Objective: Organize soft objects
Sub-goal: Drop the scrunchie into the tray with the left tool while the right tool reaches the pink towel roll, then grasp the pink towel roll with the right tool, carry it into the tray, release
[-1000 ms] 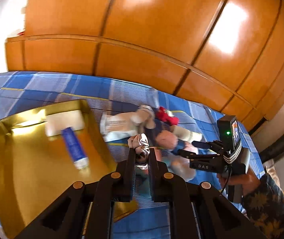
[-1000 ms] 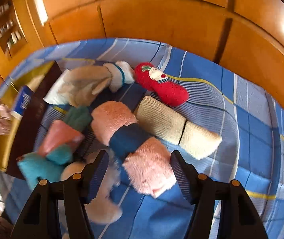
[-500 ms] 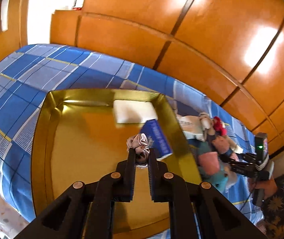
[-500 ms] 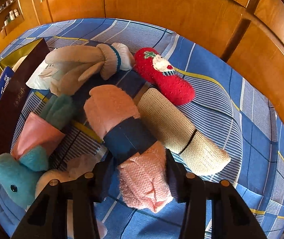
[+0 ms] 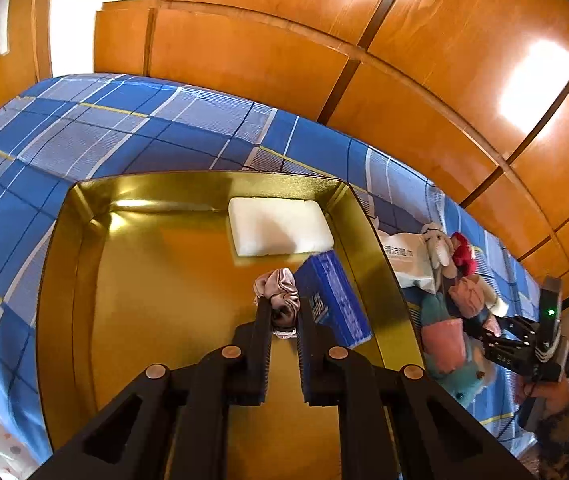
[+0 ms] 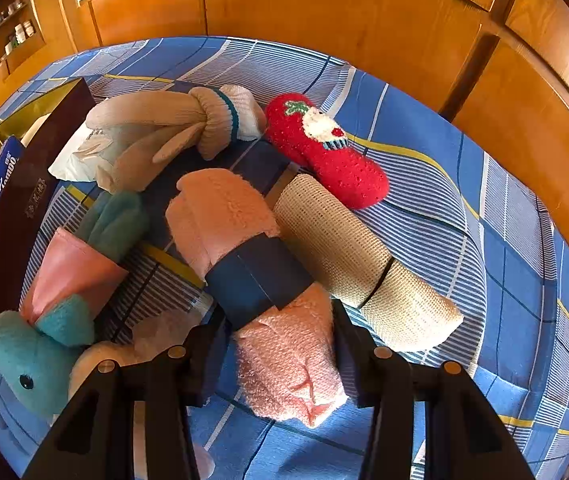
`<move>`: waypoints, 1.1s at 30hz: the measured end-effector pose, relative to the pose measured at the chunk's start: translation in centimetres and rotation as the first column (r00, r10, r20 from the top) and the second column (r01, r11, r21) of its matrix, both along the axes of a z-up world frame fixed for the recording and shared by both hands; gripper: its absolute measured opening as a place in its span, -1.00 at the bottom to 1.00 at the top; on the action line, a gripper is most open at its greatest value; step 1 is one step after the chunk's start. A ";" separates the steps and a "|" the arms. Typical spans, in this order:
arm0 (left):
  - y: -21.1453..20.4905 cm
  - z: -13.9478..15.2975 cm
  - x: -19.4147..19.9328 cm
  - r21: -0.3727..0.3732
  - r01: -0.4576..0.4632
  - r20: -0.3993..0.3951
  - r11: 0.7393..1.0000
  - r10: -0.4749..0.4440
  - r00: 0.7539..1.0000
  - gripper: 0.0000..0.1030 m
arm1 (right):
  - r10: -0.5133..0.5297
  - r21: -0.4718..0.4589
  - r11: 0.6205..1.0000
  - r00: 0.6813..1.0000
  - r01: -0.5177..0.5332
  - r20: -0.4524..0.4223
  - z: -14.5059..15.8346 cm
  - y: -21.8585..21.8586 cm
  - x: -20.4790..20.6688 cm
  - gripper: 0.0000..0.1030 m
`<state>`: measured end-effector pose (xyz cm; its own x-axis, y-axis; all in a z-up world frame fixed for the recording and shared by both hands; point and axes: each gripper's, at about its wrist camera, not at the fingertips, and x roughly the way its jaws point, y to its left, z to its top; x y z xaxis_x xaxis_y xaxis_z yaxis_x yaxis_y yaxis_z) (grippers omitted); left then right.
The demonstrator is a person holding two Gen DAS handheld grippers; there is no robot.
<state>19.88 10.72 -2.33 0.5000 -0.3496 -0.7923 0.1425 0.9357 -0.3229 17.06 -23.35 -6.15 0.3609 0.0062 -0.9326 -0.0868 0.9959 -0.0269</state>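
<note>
In the left wrist view my left gripper is shut on a pink satin scrunchie, held low over the floor of a gold tray. The scrunchie hangs beside a blue tissue pack that lies in the tray. In the right wrist view my right gripper points down at the bed, its pads pressing both sides of a rolled pink towel with a navy band. The towel lies on the blue checked bedspread.
A white pad lies at the tray's far end. Around the towel lie a beige roll, a red knitted sock, knotted beige socks, a teal plush and a white wipes pack. Wooden wardrobe doors stand behind the bed.
My left gripper carried the scrunchie from above the soft pile leftward and down over the tray. My right gripper dropped onto the pink towel and its jaws closed on it.
</note>
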 end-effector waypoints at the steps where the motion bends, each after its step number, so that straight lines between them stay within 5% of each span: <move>1: -0.3 -0.1 0.4 0.010 0.003 0.000 1.000 -0.003 1.000 -0.76 | -0.001 -0.001 1.000 1.000 0.001 -0.001 0.0 0.0 0.0 -0.07; 13: -1.4 -1.7 3.1 0.060 -0.022 -0.017 0.998 0.023 1.000 -0.43 | -0.016 0.007 1.000 1.000 0.016 0.000 -0.1 -0.1 0.0 -0.07; 33: 2.1 0.1 -8.1 0.141 -0.199 0.108 0.970 0.185 0.977 -0.10 | -0.078 -0.025 0.996 0.990 0.081 0.119 2.0 0.5 -2.5 -0.37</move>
<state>11.75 12.84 -2.25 0.6202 -0.1208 -0.7751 -0.0214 0.9851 -0.1706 14.57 -22.89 -4.18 0.4662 -0.0540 -0.8830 -0.0019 0.9981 -0.0620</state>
